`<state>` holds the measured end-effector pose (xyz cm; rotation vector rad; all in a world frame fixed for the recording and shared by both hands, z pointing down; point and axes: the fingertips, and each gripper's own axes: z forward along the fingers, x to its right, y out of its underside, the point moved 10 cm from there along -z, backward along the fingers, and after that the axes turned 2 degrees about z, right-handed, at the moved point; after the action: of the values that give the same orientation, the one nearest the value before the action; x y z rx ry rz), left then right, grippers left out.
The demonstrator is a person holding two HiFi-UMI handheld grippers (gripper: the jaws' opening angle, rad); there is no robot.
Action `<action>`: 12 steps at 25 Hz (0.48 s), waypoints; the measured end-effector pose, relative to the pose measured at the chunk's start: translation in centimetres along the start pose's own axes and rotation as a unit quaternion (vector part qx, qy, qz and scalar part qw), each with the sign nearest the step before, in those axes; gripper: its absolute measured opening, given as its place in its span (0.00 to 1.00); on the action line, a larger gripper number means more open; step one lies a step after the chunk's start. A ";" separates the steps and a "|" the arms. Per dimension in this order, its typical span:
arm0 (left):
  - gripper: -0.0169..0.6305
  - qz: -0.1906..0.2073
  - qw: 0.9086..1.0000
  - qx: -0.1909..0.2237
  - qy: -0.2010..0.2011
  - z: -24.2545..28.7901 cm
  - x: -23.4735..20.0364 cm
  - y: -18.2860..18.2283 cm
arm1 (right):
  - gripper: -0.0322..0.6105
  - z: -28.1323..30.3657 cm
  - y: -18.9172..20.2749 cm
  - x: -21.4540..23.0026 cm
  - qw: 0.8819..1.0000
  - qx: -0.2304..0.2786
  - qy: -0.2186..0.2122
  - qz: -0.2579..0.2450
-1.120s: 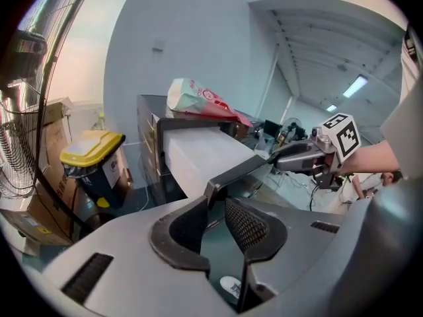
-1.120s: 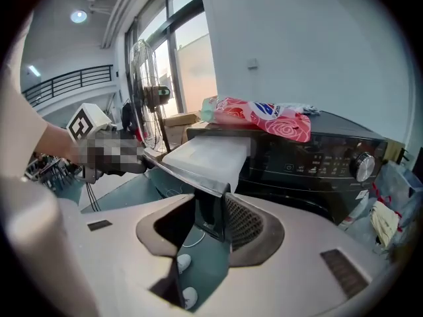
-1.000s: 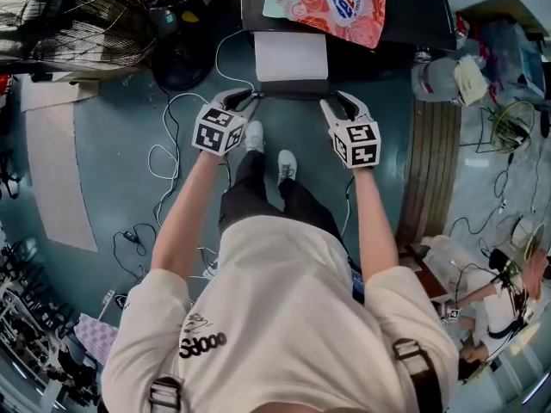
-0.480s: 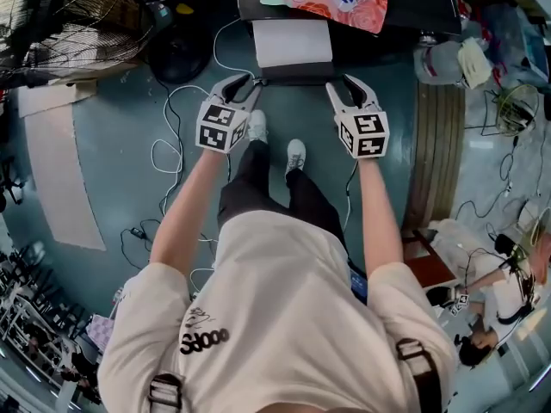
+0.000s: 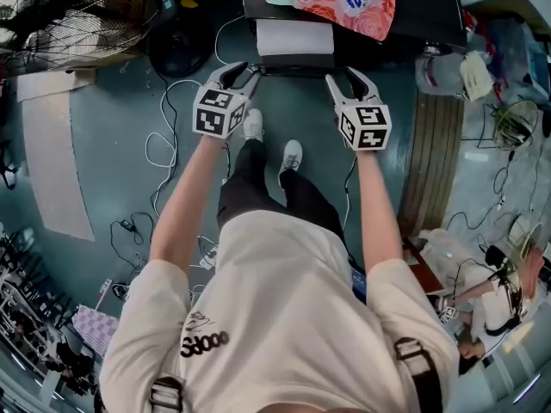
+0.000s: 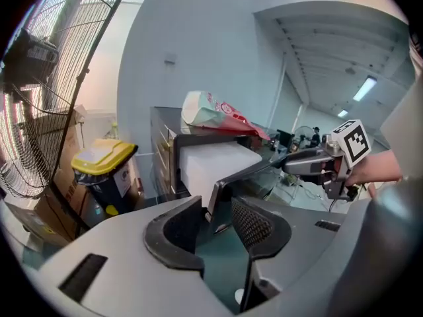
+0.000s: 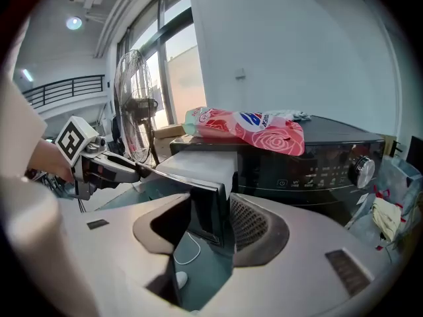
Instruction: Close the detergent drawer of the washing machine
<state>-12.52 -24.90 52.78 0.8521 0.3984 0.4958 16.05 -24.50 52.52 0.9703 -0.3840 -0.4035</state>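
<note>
1. The white plastic detergent drawer (image 5: pixel 294 37), with its dark front panel, stands pulled out of the black washing machine (image 5: pixel 430 7).
2. Your left gripper (image 6: pixel 218 218) has just been opening its jaws. They are spread, with the panel's left corner loose between them.
3. Your right gripper (image 7: pixel 211 224) has also been opening, and its jaws are spread around the panel's right corner.

- Right gripper (image 7: pixel 210 226): jaws apart, just been opening; a corner of the drawer front (image 7: pixel 206 207) stands between them.
- Detergent drawer (image 7: pixel 198 167): pulled out of the washing machine (image 7: pixel 317 170).
- Pink pouch (image 7: pixel 254 129): lying on the machine's top.
- Left gripper (image 7: pixel 135 170): at the front's far end.
</note>
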 end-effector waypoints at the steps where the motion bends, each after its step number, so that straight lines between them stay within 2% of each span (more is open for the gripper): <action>1: 0.25 -0.002 1.000 0.000 -0.003 0.2 -0.1 -0.2 | 0.32 0.2 -0.1 0.2 1.000 0.001 0.000 0.005; 12: 0.25 -0.033 0.999 0.005 -0.036 2.0 -2.0 -2.2 | 0.36 3.0 -2.0 1.9 0.999 0.012 0.011 0.045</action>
<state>-12.54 -28.48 52.55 0.8606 0.3614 0.4015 15.90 -28.57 52.62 0.9769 -0.4125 -0.3069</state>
